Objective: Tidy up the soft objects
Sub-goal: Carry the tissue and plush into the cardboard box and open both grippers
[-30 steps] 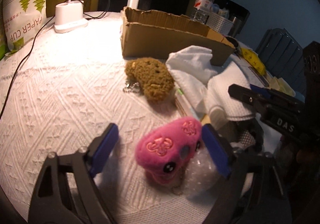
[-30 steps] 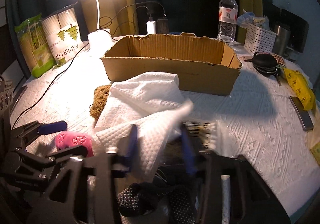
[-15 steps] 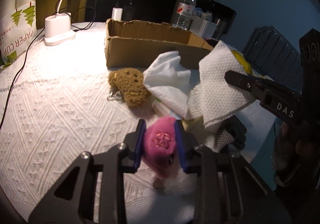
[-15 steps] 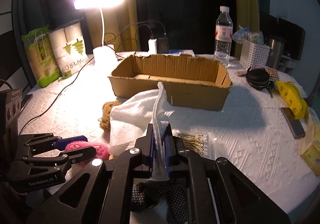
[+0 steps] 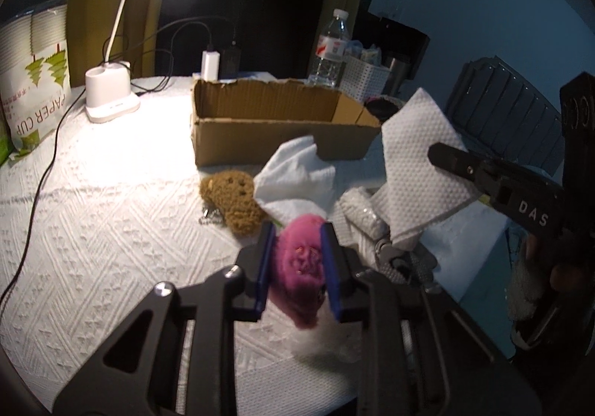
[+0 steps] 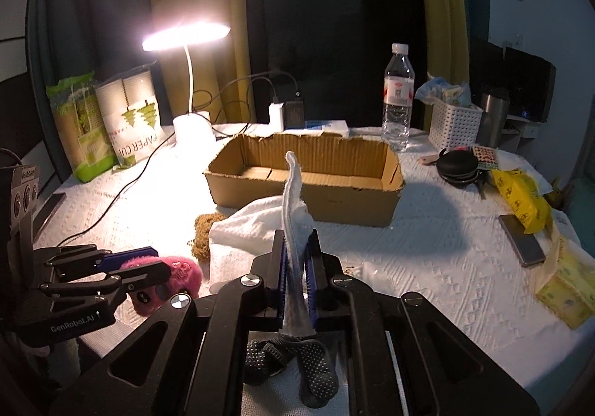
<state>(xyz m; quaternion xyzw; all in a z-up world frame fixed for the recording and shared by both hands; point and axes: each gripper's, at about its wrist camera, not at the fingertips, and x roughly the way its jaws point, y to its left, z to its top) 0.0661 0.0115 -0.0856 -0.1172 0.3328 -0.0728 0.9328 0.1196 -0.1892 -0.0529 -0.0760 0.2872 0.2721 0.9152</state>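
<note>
White embossed table covering (image 6: 427, 267) spreads under a lit desk lamp (image 6: 186, 38), and an open cardboard box (image 6: 308, 178) sits near its middle as the landmark. On the near side of the box, toward the person, the left gripper (image 5: 297, 259) has its jaws drawn in against both sides of a pink plush toy (image 5: 299, 263); the toy sits squarely between the blue pads, its fuzzy body bulging out above and below them. In the right wrist view the same toy (image 6: 174, 278) shows off the box's near left corner, pinched by the left gripper (image 6: 143, 265).

The right gripper (image 6: 296, 278) is clamped narrow on a white paper towel (image 6: 293, 215), which stands up edge-on from between the pads, its tip rising in front of the box's near wall. In the left wrist view that towel (image 5: 420, 163) hangs as a broad sheet off the box's near right corner.

Just in front of the box lie a brown plush toy (image 5: 232, 200) and a second crumpled white towel (image 5: 297, 178), touching each other. Behind the box stands a water bottle (image 6: 397, 96); far to its left, a paper cup pack (image 6: 132, 118).
</note>
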